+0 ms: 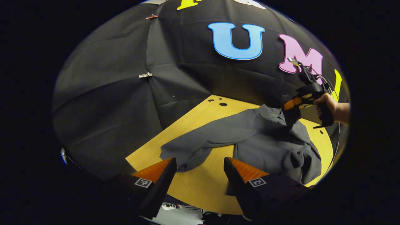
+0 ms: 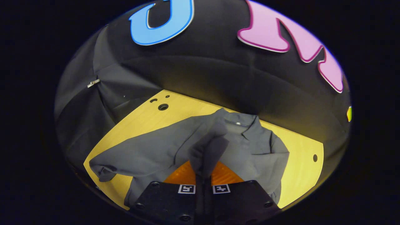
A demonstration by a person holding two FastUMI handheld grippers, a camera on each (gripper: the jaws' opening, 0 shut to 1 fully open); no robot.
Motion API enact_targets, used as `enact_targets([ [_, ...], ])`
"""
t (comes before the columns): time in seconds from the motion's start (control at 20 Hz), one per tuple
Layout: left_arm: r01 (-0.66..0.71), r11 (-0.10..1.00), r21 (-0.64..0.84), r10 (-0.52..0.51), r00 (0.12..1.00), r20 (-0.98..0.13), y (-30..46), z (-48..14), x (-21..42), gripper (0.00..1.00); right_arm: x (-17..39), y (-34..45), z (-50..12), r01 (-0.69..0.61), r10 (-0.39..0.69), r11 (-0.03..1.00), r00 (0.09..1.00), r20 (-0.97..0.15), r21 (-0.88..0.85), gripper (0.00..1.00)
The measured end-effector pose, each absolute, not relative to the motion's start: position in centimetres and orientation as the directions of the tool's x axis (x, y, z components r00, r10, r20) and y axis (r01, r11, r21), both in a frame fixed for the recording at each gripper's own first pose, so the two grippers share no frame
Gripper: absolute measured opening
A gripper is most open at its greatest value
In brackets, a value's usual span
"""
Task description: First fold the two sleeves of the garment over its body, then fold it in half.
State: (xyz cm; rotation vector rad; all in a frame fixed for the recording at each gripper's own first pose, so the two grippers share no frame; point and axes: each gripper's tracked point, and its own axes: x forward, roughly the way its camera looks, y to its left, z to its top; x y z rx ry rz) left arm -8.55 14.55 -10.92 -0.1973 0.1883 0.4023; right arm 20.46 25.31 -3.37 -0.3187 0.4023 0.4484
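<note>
A dark grey shirt (image 1: pixel 265 140) lies on the yellow wooden table (image 1: pixel 200 190), collar towards the booth wall. One sleeve (image 1: pixel 193 147) stretches out flat to the left, its cuff just ahead of my left gripper (image 1: pixel 200 161), which is open with nothing between its fingers. At the far right a hand (image 1: pixel 326 103) holds my right gripper (image 1: pixel 289 106), shut on the other sleeve and lifting it above the shirt's body. In the right gripper view the pinched sleeve (image 2: pixel 207 150) rises from my right gripper (image 2: pixel 203 170) and hides part of the shirt (image 2: pixel 150 153).
The table has small holes near its far corner (image 1: pixel 223 104) (image 2: pixel 162 107) and one by the right edge (image 2: pixel 315 157). Black cloth walls stand close behind the table. A bare strip of table (image 2: pixel 300 147) runs to the right of the shirt.
</note>
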Motion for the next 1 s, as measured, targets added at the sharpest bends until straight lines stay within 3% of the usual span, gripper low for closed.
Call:
enact_targets([
  [0.3, -0.382, 0.912, -0.147, 0.35, 0.914, -0.206, 15.5, -10.5, -7.4, 0.95, 21.6, 30.6, -7.1, -0.516, 0.372, 0.832, 0.792, -0.484, -0.205, 0.05],
  [0.5, -0.394, 0.904, -0.168, 0.354, 0.908, -0.226, 16.1, -11.3, -7.5, 0.95, 21.9, 32.3, -9.4, -0.514, 0.353, 0.833, 0.778, -0.52, -0.203, 0.12],
  [0.6, -0.41, 0.894, -0.178, 0.367, 0.901, -0.233, 16.9, -11.7, -7.5, 0.95, 21.4, 33.0, -10.4, -0.52, 0.361, 0.837, 0.758, -0.543, -0.169, 0.24],
  [0.65, -0.42, 0.888, -0.187, 0.375, 0.897, -0.236, 17.4, -11.8, -7.5, 0.95, 20.9, 33.1, -10.6, -0.522, 0.366, 0.839, 0.751, -0.55, -0.155, 0.48],
  [0.7, -0.433, 0.879, -0.198, 0.386, 0.892, -0.238, 18.2, -11.9, -7.5, 0.95, 20.6, 33.0, -10.6, -0.521, 0.37, 0.841, 0.748, -0.551, -0.143, 0.31],
  [0.8, -0.461, 0.858, -0.225, 0.406, 0.879, -0.251, 19.8, -12.4, -7.1, 0.95, 19.6, 32.4, -10.3, -0.516, 0.384, 0.85, 0.745, -0.545, -0.105, 0.63],
  [0.85, -0.473, 0.848, -0.24, 0.415, 0.873, -0.257, 20.6, -12.6, -6.9, 0.95, 19.3, 32.0, -9.8, -0.509, 0.387, 0.856, 0.747, -0.541, -0.09, 0.71],
  [0.9, -0.484, 0.838, -0.253, 0.421, 0.867, -0.264, 21.4, -13.0, -6.6, 0.95, 18.8, 31.2, -9.3, -0.501, 0.386, 0.862, 0.751, -0.536, -0.08, 0.71],
  [1.0, -0.508, 0.818, -0.269, 0.438, 0.854, -0.283, 22.8, -13.7, -5.7, 0.95, 18.1, 28.4, -8.0, -0.478, 0.373, 0.874, 0.773, -0.514, -0.084, 0.99],
])
